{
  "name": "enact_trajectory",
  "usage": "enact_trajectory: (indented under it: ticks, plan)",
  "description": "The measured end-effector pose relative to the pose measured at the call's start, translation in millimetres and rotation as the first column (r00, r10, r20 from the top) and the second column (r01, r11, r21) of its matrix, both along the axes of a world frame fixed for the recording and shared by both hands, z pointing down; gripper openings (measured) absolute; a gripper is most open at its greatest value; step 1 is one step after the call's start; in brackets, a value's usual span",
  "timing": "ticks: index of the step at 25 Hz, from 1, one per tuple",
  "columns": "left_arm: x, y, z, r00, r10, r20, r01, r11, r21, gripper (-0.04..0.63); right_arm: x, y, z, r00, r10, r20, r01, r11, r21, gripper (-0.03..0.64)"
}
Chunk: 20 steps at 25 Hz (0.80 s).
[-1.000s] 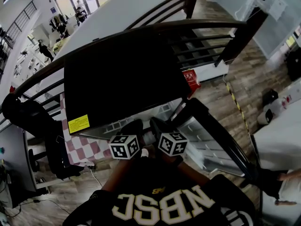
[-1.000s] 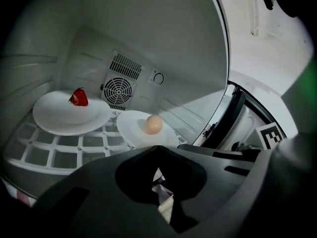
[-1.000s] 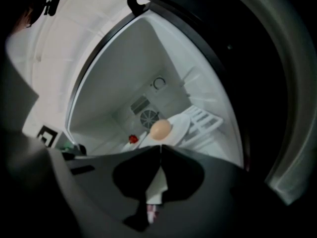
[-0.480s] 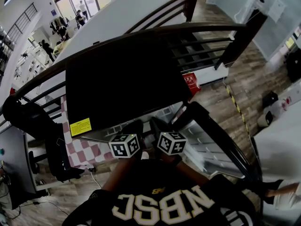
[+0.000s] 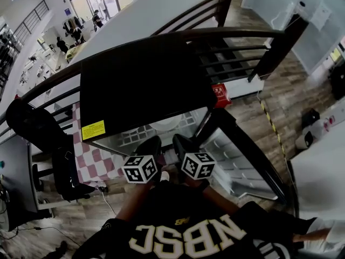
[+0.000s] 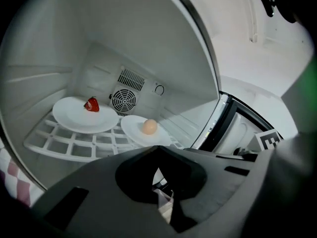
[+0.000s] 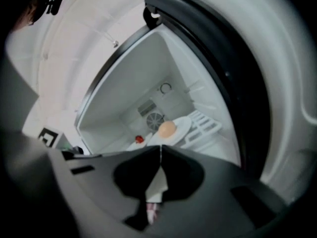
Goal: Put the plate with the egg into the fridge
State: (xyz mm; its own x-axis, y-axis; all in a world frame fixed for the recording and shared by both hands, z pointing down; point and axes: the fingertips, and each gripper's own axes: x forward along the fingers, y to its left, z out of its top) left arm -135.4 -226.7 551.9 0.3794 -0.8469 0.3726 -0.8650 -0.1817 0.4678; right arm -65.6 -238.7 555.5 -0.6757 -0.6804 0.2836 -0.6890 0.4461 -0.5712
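Both jaw pairs, on the left gripper [image 6: 157, 148] and right gripper [image 7: 159, 150], are pressed together, empty. The plate [image 6: 134, 132] with the egg [image 6: 149, 127] sits inside the fridge [image 6: 124, 43]. Placing looks done, so shutting the door [image 5: 233, 162] likely comes next.

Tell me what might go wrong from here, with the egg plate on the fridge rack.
1. The egg lies loose on its flat plate; a hard door slam might roll it off.
2. That plate sits close beside the plate with the red item; a nudge could knock them together.
3. The fridge door stands open; pushing it with the shut left tongs or right tongs might slip.
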Motion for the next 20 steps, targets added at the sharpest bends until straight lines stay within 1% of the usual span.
enact_trajectory:
  ticks: [3,6,9,12,15,20]
  plan:
    - [1.3,22.2,-14.6,0.999,-0.026,0.027,0.024,0.997,0.072,0.021,12.2,19.1,-10.4,1.000,-0.011,-0.029,0.013,0.998,0.057,0.025]
    - [5.1,45.2,-34.5,0.996,-0.057,0.070,0.045,0.987,0.154,0.021,23.2,38.5,-28.3,0.997,-0.030,-0.075,0.041,0.989,0.142,0.025]
    - [11.0,67.3,-59.3,0.989,-0.095,0.115,0.064,0.968,0.244,0.021,31.3,58.2,-50.8,0.990,-0.052,-0.129,0.081,0.969,0.232,0.025]
    - [21.5,91.4,-81.8,0.979,-0.122,0.165,0.063,0.944,0.325,0.021,38.3,80.2,-69.3,0.984,-0.068,-0.166,0.117,0.945,0.305,0.025]
    - [30.5,113.0,-95.1,0.974,-0.150,0.168,0.081,0.930,0.360,0.021,45.3,98.6,-78.9,0.981,-0.079,-0.175,0.135,0.932,0.335,0.025]
    - [35.5,138.2,-99.2,0.963,-0.204,0.178,0.125,0.918,0.376,0.021,57.5,117.0,-80.2,0.978,-0.079,-0.191,0.142,0.927,0.347,0.025]
